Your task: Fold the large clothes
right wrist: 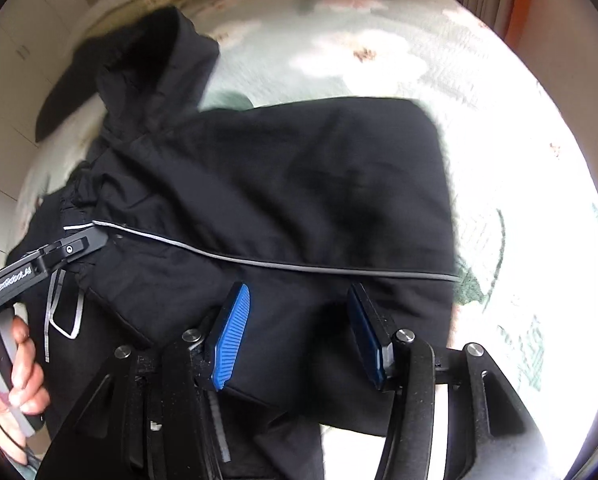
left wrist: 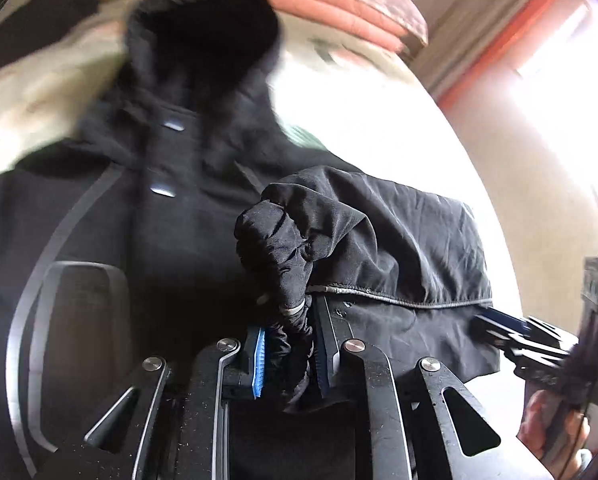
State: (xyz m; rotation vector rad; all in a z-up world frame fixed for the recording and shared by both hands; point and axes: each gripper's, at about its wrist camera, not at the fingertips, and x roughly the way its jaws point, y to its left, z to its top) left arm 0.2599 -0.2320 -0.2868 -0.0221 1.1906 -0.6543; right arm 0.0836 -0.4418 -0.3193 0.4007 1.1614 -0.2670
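Observation:
A large black hooded jacket [left wrist: 171, 208] with grey piping lies on a bed, hood toward the far side. It also fills the right wrist view [right wrist: 283, 184]. My left gripper [left wrist: 289, 352] is shut on the jacket's gathered elastic sleeve cuff [left wrist: 283, 256], with the sleeve folded across the body. My right gripper [right wrist: 299, 332] is open just above the jacket's right part, with nothing between its blue pads [right wrist: 229, 332]. The right gripper also shows at the right edge of the left wrist view [left wrist: 499, 328]. The left gripper shows at the left of the right wrist view [right wrist: 87, 240].
The bed has a pale floral sheet [right wrist: 379, 52]. Folded pink quilts [left wrist: 339, 4] are stacked at the far side. A cream pillow [left wrist: 47, 92] lies left of the hood. A curtain and bright window [left wrist: 559, 72] are on the right.

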